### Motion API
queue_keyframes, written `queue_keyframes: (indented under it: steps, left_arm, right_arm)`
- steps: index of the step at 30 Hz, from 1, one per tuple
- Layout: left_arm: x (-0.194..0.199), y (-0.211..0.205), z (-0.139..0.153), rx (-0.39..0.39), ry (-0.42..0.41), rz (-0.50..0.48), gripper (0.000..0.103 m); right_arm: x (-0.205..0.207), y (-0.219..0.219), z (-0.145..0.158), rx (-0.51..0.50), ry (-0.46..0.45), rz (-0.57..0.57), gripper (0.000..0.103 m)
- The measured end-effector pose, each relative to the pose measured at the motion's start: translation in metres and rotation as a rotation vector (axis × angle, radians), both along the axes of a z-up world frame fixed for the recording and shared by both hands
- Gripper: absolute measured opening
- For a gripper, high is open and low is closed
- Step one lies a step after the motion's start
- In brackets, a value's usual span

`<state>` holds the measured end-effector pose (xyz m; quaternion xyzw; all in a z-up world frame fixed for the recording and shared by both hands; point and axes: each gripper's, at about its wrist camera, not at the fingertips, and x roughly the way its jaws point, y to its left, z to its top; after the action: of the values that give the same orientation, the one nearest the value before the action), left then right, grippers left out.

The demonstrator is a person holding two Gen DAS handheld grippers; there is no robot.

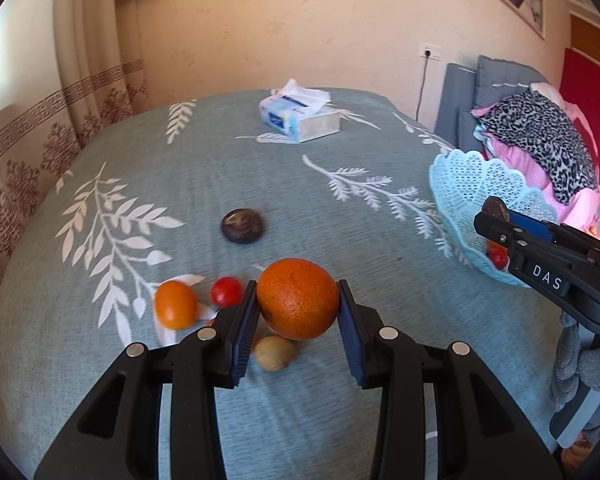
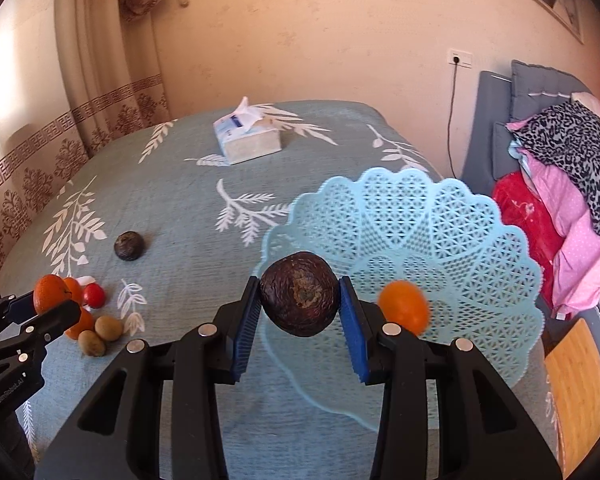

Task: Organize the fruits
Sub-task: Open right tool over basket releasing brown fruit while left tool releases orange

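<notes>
My left gripper (image 1: 298,308) is shut on a large orange (image 1: 298,298), held just above the blue cloth. Around it lie a small orange (image 1: 175,304), a red tomato (image 1: 226,291), a tan fruit (image 1: 275,353) and a dark wrinkled fruit (image 1: 242,225). My right gripper (image 2: 299,306) is shut on another dark wrinkled fruit (image 2: 299,294), held over the near rim of the light blue lattice basket (image 2: 440,248). A small orange (image 2: 404,306) lies in the basket, blurred. The right gripper (image 1: 496,216) also shows in the left wrist view at the basket (image 1: 472,188).
A tissue box (image 1: 300,118) stands at the far side of the leaf-patterned table (image 1: 220,168). A pile of pink and leopard-print clothes (image 2: 572,184) lies on a bed to the right. A wooden board (image 2: 580,392) sits at the lower right. Curtains hang at the left.
</notes>
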<state>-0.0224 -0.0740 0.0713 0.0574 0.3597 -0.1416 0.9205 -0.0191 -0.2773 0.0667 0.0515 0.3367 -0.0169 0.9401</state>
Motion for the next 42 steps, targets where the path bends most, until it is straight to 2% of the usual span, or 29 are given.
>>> queue_keyframes:
  steps: [8, 18, 22, 32, 42]
  left_arm:
    - [0.004, -0.037, 0.005, 0.013, -0.009, -0.070, 0.038]
    - [0.018, -0.087, 0.012, 0.014, -0.018, -0.152, 0.038]
    - [0.023, -0.105, 0.014, 0.009, -0.021, -0.182, 0.038]
    - [0.034, -0.136, 0.012, -0.004, -0.019, -0.237, 0.038]
    - [0.049, -0.152, -0.004, -0.008, 0.030, -0.262, 0.039]
  right_arm:
    - [-0.007, -0.041, -0.001, 0.010, -0.004, -0.100, 0.040]
    - [-0.010, -0.069, -0.005, 0.011, -0.007, -0.172, 0.042]
    - [-0.012, -0.076, -0.003, 0.017, -0.022, -0.188, 0.053]
    - [-0.012, -0.078, -0.005, -0.004, -0.022, -0.210, 0.054]
    - [-0.012, -0.086, -0.005, -0.013, -0.023, -0.261, 0.055]
